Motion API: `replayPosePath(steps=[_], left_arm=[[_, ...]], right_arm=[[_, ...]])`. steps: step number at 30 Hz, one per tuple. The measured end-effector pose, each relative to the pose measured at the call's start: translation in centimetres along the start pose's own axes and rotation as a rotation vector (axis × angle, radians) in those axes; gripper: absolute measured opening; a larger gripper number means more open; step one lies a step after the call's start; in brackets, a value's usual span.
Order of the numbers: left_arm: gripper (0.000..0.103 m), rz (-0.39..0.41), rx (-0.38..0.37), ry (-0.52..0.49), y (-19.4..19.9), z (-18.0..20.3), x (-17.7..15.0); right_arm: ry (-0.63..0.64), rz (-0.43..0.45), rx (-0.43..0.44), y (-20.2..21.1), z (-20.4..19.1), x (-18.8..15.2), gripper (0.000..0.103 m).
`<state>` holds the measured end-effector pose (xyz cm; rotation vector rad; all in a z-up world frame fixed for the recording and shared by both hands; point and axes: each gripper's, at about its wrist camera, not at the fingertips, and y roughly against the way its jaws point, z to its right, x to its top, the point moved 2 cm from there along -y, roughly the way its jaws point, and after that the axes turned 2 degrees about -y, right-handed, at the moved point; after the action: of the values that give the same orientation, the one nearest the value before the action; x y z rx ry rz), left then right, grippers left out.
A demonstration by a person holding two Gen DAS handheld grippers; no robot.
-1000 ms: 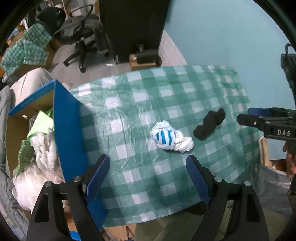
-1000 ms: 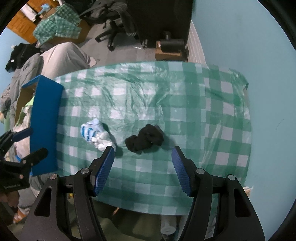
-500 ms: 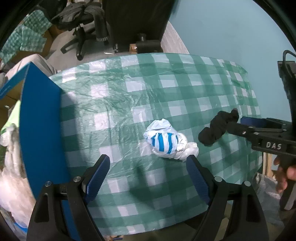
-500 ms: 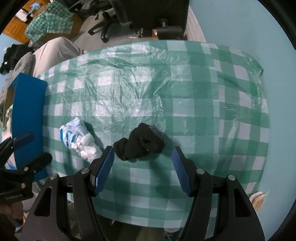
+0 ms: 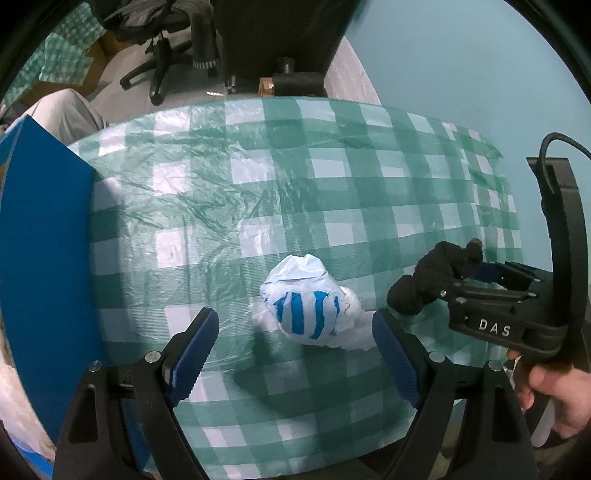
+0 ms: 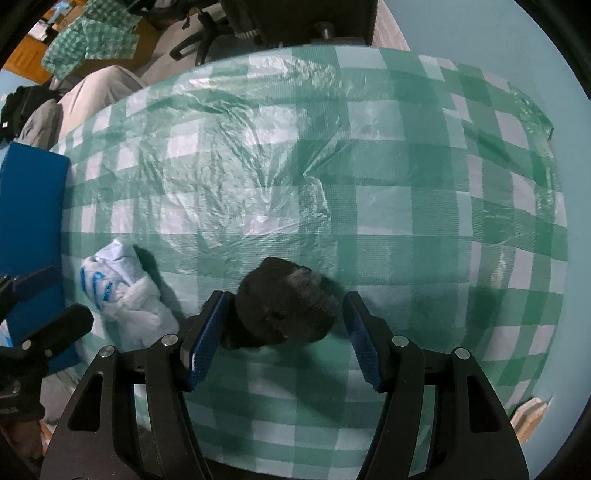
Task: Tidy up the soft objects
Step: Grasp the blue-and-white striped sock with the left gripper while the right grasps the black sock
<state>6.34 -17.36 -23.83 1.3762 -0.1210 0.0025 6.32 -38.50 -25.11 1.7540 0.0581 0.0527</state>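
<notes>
A white bundle with blue stripes (image 5: 310, 302) lies on the green checked tablecloth (image 5: 295, 184), between the wide-apart blue pads of my left gripper (image 5: 295, 325), which touch nothing. To its right sits a black sock bundle (image 5: 432, 277), with my right gripper (image 5: 465, 280) lowered around it. In the right wrist view the black bundle (image 6: 284, 306) fills most of the gap of my right gripper (image 6: 284, 301). The left pad is close against it and the right pad stands just clear. The striped bundle (image 6: 118, 288) and my left gripper (image 6: 62, 299) show at the left.
A blue-walled box (image 5: 48, 240) stands at the table's left edge, also seen as the blue box (image 6: 29, 206), with white plastic bags (image 5: 14, 398) inside. A person's hand (image 5: 546, 387) holds the right gripper. An office chair (image 5: 166, 44) and a dark cabinet (image 5: 280, 33) stand beyond the table.
Both grippers have sunk toward the table. The striped bundle now lies between the left jaws and the black bundle between the right jaws. Neither bundle has moved.
</notes>
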Motion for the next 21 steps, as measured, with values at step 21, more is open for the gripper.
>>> replayPosePath(steps=[21], left_arm=[[0.067, -0.051, 0.011, 0.014, -4.1, 1.0, 0.7]], right_arm=[[0.187, 0.041, -0.029, 0.8, -1.3, -1.0, 0.04]])
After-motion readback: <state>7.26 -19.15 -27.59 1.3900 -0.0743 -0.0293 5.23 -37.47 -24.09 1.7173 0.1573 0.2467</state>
